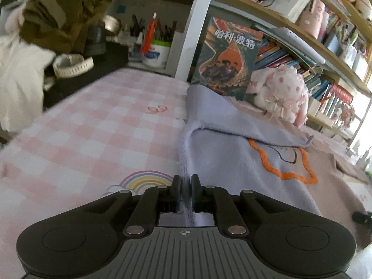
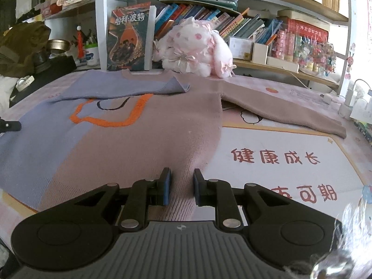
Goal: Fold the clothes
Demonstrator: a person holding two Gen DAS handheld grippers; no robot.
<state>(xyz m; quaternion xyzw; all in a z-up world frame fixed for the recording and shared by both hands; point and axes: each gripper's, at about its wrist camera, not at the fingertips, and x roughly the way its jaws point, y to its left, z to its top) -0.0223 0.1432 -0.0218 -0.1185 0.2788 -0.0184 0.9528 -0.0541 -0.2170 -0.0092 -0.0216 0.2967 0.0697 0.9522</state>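
Left tool (image 1: 185,183) clenched on the sweater's (image 2: 121,139) near-left lavender hem. Right tool (image 2: 182,181) pinches the near-right mauve hem. Sweater lies flat on the table (image 2: 267,144), left sleeve folded across chest.

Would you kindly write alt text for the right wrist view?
The right tongs pinch a ridge of the brown-and-lavender sweater spread on a printed mat. One lavender sleeve is folded across its chest; a plush toy and bookshelves stand behind.
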